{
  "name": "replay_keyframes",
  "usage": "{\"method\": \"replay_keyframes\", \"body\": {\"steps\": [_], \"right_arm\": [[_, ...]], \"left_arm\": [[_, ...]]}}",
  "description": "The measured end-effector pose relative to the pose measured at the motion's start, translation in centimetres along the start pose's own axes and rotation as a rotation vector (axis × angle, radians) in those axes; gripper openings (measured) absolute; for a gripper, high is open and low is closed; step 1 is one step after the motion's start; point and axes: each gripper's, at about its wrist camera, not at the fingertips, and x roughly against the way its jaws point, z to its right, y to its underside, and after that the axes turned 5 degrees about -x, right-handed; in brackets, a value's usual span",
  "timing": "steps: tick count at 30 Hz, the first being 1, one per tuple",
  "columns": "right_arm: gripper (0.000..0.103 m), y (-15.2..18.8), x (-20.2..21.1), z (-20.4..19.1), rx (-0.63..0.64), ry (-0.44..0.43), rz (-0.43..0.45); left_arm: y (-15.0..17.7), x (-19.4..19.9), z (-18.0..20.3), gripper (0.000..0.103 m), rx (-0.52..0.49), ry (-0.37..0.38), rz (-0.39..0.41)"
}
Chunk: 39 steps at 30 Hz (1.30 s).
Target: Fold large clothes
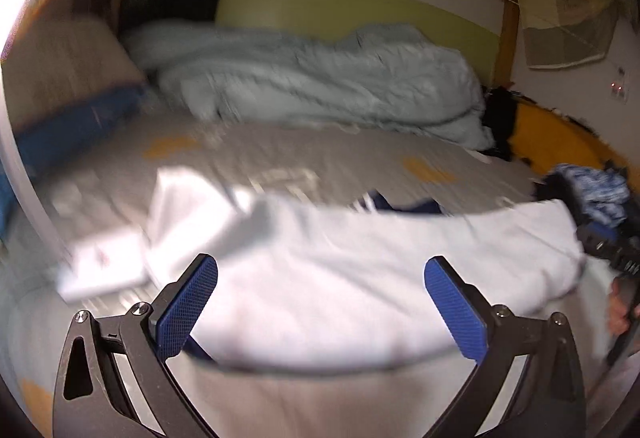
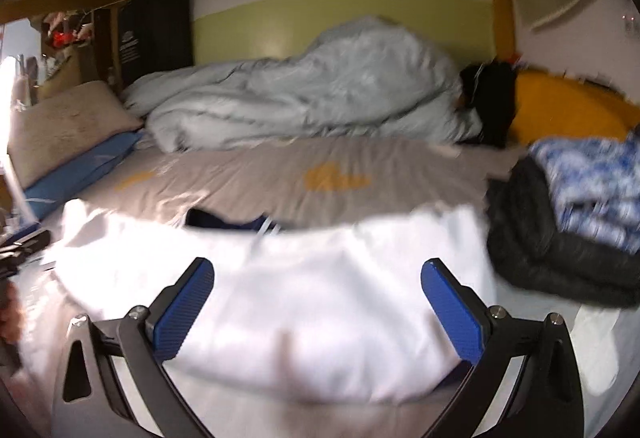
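grippers both tilted down toward the bed, each seen from its own wrist camera. left gripper (image 1: 320, 302): jaws spread wide, released, nothing between the blue pads; black angled arms with silver screws, pads (image 1: 188, 306) finely cross-hatched. right gripper (image 2: 318, 304): same build, jaws wide apart, released, nothing gripped; pads (image 2: 454, 310) ridged blue.

white garment (image 1: 340, 278) lies flat on the bed just ahead of both grippers, a broad soft rectangle, smooth cloth with shallow creases, bright where light strikes at 9 o'clock. in the right view the white garment (image 2: 304, 298) fills the space behind the pads; whether the pads brush the cloth cannot be told through the blur. dark navy cloth (image 2: 228, 220) peeks out at its far edge, 12 o'clock.

at 3 o'clock in the left view, the other tool's black frame and a hand (image 1: 620, 314) on it, partly cut off.

grey sheet (image 2: 280, 174) with orange prints covers the mattress, matte. pale blue duvet (image 2: 320, 94) heaped at 12 o'clock, puffy, rumpled. beige pillow (image 2: 64, 118) over a blue pillow (image 2: 80, 168) at 10 o'clock. stack at 3 o'clock: blue-and-white mottled cloth (image 2: 592, 186) on dark knitted-looking fabric (image 2: 540, 246). yellow cushion (image 2: 560, 106) at 2 o'clock, black item (image 2: 494, 98) beside it. wall behind banded green and white, wooden bed frame (image 2: 504, 6) around it. both views motion-blurred.
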Motion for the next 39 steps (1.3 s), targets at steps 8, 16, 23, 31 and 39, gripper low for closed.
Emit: {"method": "replay_keyframes", "body": {"steps": [8, 16, 23, 31, 39], "right_arm": [[0.103, 3.1, -4.5, -0.4, 0.039, 0.062, -0.170], [0.103, 4.8, -8.8, -1.1, 0.176, 0.254, -0.154], [0.103, 4.4, -7.6, -0.1, 0.118, 0.219, -0.144], [0.103, 3.2, -1.5, 1.9, -0.106, 0.123, -0.047], [0.103, 5.6, -2.3, 7.3, -0.424, 0.057, -0.169]], "left_arm": [[2.9, -4.8, 0.4, 0.103, -0.015, -0.065, -0.171], [4.8, -8.6, 2.0, 0.103, -0.142, -0.170, -0.232], [5.2, -8.6, 1.7, 0.103, -0.148, -0.176, -0.173], [5.4, -8.0, 1.8, 0.103, -0.154, -0.190, -0.133], [5.3, -7.6, 1.9, 0.103, -0.153, -0.189, -0.116]]}}
